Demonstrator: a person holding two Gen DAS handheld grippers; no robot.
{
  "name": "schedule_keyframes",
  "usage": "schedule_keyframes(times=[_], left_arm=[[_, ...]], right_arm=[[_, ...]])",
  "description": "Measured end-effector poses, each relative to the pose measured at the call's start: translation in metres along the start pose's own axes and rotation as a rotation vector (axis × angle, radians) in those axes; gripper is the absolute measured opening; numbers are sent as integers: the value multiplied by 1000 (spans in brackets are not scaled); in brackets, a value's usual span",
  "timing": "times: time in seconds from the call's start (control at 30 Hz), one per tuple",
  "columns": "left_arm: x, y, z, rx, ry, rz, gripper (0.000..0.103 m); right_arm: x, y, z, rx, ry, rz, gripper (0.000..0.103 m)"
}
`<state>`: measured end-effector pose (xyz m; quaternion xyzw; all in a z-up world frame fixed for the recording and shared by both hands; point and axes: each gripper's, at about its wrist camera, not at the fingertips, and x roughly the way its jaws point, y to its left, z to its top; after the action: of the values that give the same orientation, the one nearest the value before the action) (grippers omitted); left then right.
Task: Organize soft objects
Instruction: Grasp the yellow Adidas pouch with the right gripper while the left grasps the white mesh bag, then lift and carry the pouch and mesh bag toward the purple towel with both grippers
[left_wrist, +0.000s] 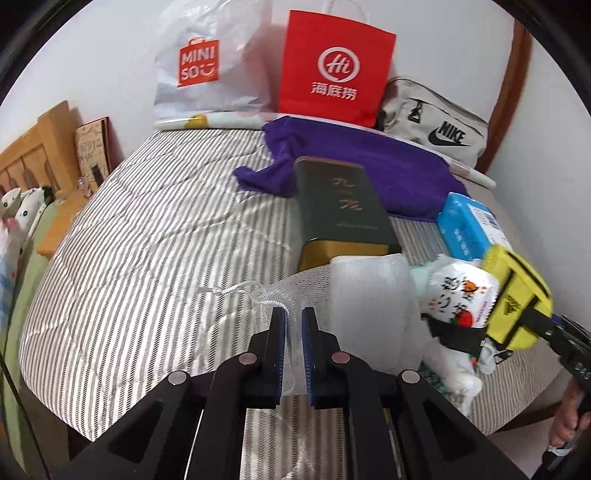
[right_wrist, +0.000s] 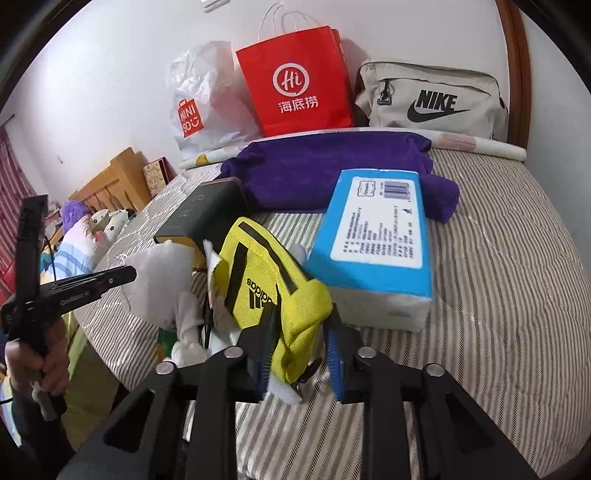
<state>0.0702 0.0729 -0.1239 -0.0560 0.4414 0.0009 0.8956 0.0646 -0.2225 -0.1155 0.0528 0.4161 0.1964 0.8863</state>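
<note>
On the striped bed (right_wrist: 498, 229), my left tool (left_wrist: 294, 314) pinches one white mesh bag (left_wrist: 295, 291), my right tool (right_wrist: 301, 332) clamps one yellow Adidas pouch (right_wrist: 273, 284), beside one blue tissue pack (right_wrist: 376, 236).

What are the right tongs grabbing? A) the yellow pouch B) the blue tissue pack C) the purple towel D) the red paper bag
A: the right tongs have their jaws on either side of the yellow pouch, pressing its near end, while the red paper bag, purple towel and blue tissue pack lie farther back on the bed, untouched.
</note>
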Motion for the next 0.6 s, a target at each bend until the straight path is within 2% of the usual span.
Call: schedule_keyframes(times=[0.33, 0.53, 0.6], left_arm=[[12, 21, -6, -52, 34, 24, 9], [20, 23, -9, -60, 60, 20, 10], [21, 20, -8, -52, 61, 14, 10]], right_arm=[[-38, -28, -21, -5, 11, -97, 22], [-27, -44, -34, 19, 56, -108, 22], [-20, -45, -36, 11, 72, -98, 26]])
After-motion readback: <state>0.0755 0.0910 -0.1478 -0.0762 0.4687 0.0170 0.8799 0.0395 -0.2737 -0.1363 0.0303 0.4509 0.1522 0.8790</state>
